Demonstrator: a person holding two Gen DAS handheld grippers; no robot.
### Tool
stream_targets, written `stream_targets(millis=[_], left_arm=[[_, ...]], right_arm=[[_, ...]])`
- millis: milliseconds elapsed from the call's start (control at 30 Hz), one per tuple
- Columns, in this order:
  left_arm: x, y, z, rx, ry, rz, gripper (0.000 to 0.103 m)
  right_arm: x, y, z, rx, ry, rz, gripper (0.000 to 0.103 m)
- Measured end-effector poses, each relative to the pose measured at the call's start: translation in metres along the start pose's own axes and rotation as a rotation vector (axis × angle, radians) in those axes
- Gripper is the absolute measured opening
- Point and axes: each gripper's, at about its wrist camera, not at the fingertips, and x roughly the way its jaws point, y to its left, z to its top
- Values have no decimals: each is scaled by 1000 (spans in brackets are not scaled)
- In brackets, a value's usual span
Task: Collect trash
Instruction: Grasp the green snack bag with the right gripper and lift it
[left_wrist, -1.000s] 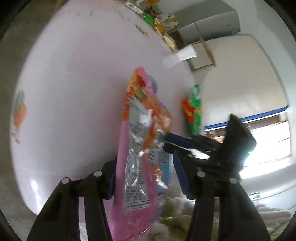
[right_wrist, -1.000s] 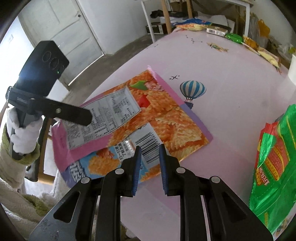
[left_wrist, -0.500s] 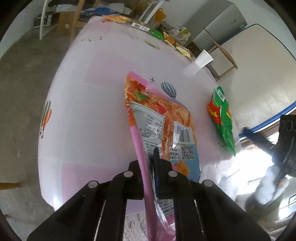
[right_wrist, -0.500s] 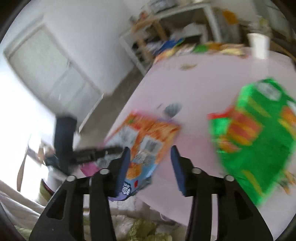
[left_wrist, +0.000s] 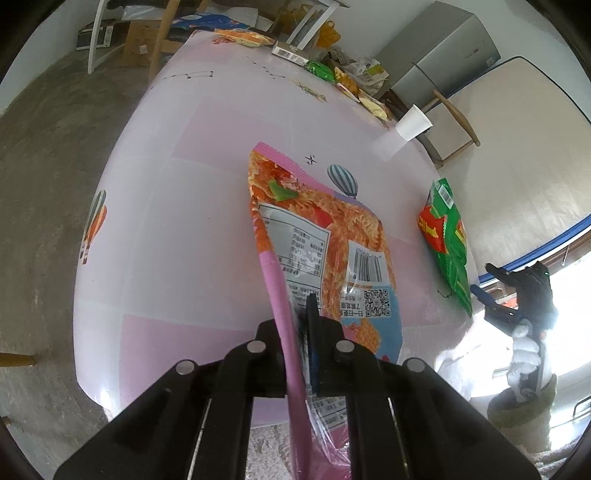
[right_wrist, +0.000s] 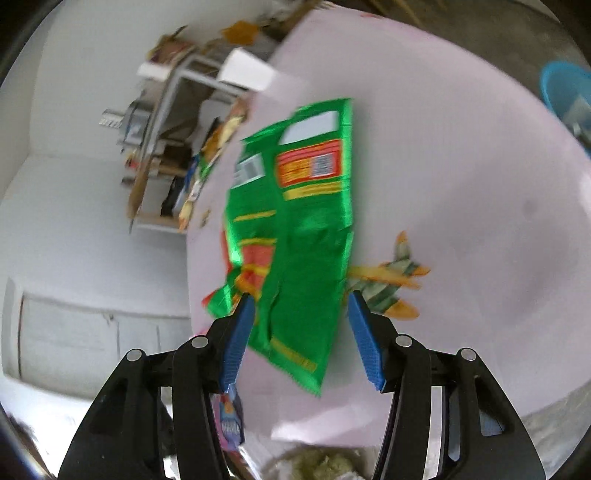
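Observation:
My left gripper is shut on the near edge of a large orange and pink snack bag that lies on the pink table. A green snack wrapper lies flat near the table's right edge. In the right wrist view the green wrapper is just ahead of my right gripper, which is open, its blue pads either side of the wrapper's near end. The right gripper also shows in the left wrist view, off the table's right side.
A white paper cup stands at the table's far right edge. More wrappers and a box lie along the far edge. A blue bin sits beyond the table in the right wrist view. Chairs and shelves stand behind.
My left gripper closed on the orange bag's edge. My right gripper let go of that bag, swung right to the green wrapper and opened wide.

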Motion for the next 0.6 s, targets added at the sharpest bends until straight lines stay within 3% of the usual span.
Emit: stream_targets(millis=[267,400,600], left_arm=[[0,0,0,-2,-1,3,6],[0,0,-1,-4,0,2,6],[-1,1,-2,-13,-8,-2,6]], right_arm=[[19,-6,6,51,7,-1,29],[21,-12,7,63,6,-36,8],[10,10,1,-74,-57,-120,3]])
